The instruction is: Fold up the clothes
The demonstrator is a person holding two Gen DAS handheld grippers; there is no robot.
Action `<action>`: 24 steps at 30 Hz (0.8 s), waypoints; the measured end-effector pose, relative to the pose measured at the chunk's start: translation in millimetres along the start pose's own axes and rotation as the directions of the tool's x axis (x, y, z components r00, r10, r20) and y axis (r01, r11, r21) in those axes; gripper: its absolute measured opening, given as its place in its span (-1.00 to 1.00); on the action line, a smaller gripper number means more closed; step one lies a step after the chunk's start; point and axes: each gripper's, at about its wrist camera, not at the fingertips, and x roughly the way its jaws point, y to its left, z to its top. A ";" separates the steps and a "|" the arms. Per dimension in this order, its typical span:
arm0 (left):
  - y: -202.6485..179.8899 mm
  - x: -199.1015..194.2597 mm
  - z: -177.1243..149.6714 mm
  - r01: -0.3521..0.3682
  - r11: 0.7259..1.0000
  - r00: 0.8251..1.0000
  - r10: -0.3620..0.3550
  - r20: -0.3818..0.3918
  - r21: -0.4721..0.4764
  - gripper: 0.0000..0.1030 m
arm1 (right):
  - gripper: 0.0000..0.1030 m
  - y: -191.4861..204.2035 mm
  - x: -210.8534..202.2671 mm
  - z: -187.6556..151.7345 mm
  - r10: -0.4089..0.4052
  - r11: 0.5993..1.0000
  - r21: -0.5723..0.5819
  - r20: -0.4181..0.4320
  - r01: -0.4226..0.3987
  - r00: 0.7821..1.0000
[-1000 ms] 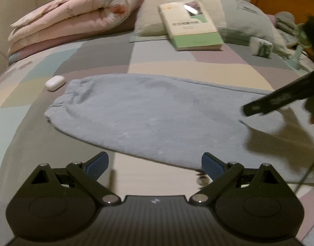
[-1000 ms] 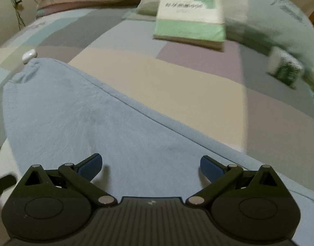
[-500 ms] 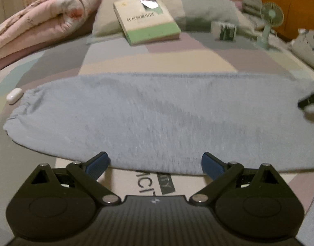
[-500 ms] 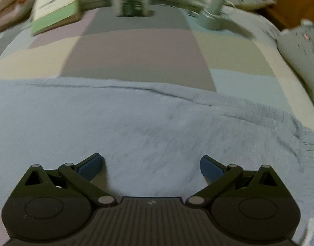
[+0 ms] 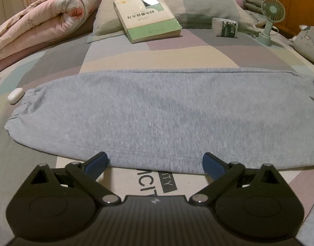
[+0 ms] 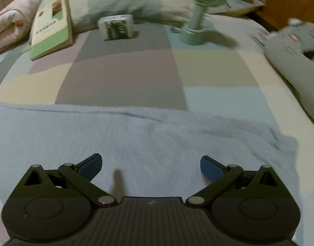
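Over the last second both cameras have swung to face the grey trousers [image 5: 157,114] lying flat across the bed [image 5: 177,55], the left hand-held gripper [image 5: 154,163] at their near edge and the right hand-held gripper [image 6: 149,165] over them, both wide open and empty, seemingly lining up a fold.

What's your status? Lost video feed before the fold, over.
Left claw open, at near hem. Right claw open, over waist end. Blue pants flat on bed, unfolded. White case beside the cuff, nothing on the cloth.

Light blue-grey fleece trousers [image 5: 167,119] lie flat, folded lengthwise across the patchwork bedspread, elastic cuff at the left
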 end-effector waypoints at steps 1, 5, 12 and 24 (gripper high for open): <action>0.1 -0.9 0.3 0.002 1.000 1.000 -0.002 0.003 0.000 0.92 | 1.00 -7.1 0.3 -4.0 -0.023 1.000 0.009 -0.011 0.023 1.000; 0.5 -4.5 1.6 0.012 1.000 1.000 -0.012 0.013 -0.002 0.92 | 1.00 -41.1 12.1 -17.4 -0.090 0.992 0.089 -0.051 0.095 0.995; -2.3 -6.4 3.3 0.004 1.000 1.000 -0.004 0.020 0.010 0.92 | 1.00 -74.4 40.6 -15.4 -0.131 0.980 0.154 0.032 0.124 0.991; -5.8 -11.5 3.4 0.011 1.000 0.999 -0.012 0.033 0.023 0.92 | 1.00 -51.9 -22.5 -38.3 -0.023 0.998 0.052 -0.040 0.025 0.999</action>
